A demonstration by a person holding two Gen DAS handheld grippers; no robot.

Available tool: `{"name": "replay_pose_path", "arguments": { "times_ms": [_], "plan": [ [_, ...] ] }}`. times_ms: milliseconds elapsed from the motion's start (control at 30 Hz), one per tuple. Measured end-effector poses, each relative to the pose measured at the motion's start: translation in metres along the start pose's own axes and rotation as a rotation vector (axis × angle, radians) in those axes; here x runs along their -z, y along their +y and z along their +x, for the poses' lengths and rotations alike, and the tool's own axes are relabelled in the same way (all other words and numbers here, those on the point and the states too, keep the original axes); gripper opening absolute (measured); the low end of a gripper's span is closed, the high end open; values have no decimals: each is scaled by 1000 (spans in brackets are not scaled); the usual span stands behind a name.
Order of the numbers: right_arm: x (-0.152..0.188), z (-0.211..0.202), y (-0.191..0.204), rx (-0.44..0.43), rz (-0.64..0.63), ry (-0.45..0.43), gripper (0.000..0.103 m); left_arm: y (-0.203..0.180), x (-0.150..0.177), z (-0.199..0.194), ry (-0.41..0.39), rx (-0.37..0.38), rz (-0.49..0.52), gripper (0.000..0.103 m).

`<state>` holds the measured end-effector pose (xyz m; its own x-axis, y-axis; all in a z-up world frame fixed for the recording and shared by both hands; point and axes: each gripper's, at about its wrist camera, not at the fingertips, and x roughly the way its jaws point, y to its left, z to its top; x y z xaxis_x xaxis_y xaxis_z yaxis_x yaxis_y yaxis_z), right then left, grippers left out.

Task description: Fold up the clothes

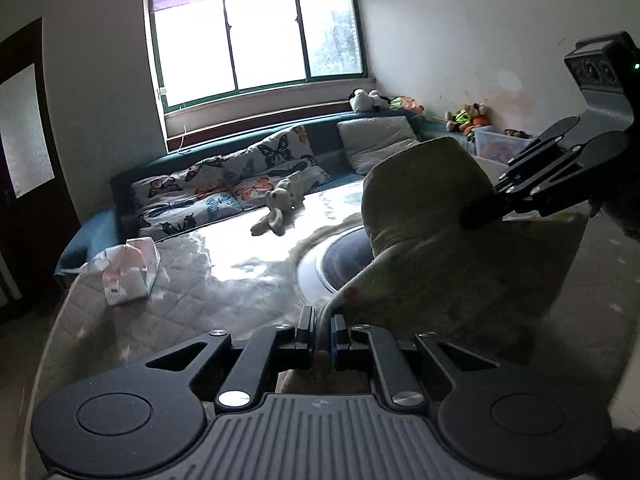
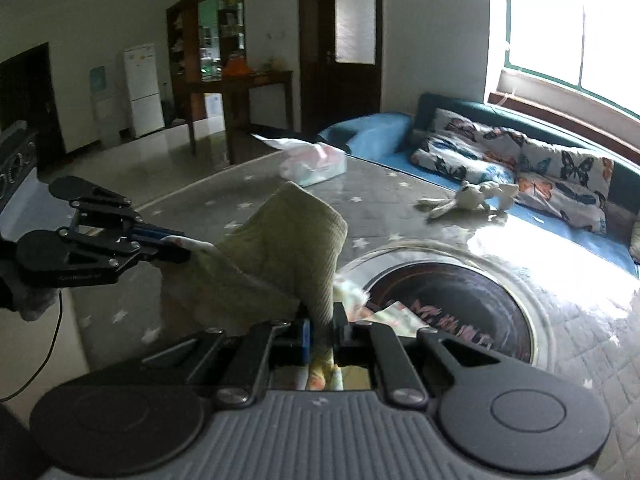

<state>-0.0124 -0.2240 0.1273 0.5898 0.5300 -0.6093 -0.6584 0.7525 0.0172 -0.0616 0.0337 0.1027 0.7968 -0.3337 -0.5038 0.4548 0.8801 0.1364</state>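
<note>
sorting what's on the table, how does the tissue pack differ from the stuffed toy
The tissue pack is a boxy wrapped packet with a tissue sticking out of its top; the stuffed toy is a soft, limp animal sprawled with its limbs spread. The tissue pack sits near the table's edge on the room side; the stuffed toy lies at the edge beside the sofa cushions. Both are pale and rest on the table, untouched by either gripper.

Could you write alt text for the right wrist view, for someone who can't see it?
Two black handheld grippers, right and left, each pinch an edge of a pale green ribbed garment, holding it above a grey star-patterned table.
</note>
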Motion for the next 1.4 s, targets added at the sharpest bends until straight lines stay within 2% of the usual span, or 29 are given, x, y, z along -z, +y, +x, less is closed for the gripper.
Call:
{"name": "replay_pose_path", "arguments": {
  "times_ms": [167, 333, 367, 400, 533, 600, 633, 867, 967, 1067, 1233, 1400],
  "plan": [
    [-21, 49, -32, 17, 29, 54, 9, 20, -15, 58, 85, -15, -5, 8],
    [-17, 103, -54, 38, 96, 115, 12, 34, -6, 114, 192, -34, -48, 12],
    [-13, 109, -57, 49, 112, 119, 16, 35, -2, 120, 204, -42, -53, 14],
    [-10, 113, -60, 70, 124, 112, 24, 37, 1, 126, 214, -50, -59, 15],
    [3, 105, -71, 156, 157, 54, 27, 40, 9, 130, 211, -86, -93, 27],
    [8, 96, -75, 175, 187, 41, 27, 41, 9, 130, 206, -120, -103, 42],
    [14, 91, -73, 170, 191, 38, 27, 42, 9, 129, 201, -135, -111, 44],
    [55, 76, -59, 122, 256, 65, 27, 61, 6, 118, 180, -229, -208, 45],
    [68, 84, -65, 132, 300, 79, 27, 64, 4, 106, 149, -213, -256, 45],
    [74, 89, -78, 180, 345, 76, 27, 58, 2, 95, 125, -187, -263, 45],
    [68, 87, -88, 228, 362, 43, 28, 44, 0, 97, 137, -86, -270, 43],
    [51, 92, -72, 151, 330, 27, 28, 28, -5, 116, 161, 12, -269, 42]
  ]
}}
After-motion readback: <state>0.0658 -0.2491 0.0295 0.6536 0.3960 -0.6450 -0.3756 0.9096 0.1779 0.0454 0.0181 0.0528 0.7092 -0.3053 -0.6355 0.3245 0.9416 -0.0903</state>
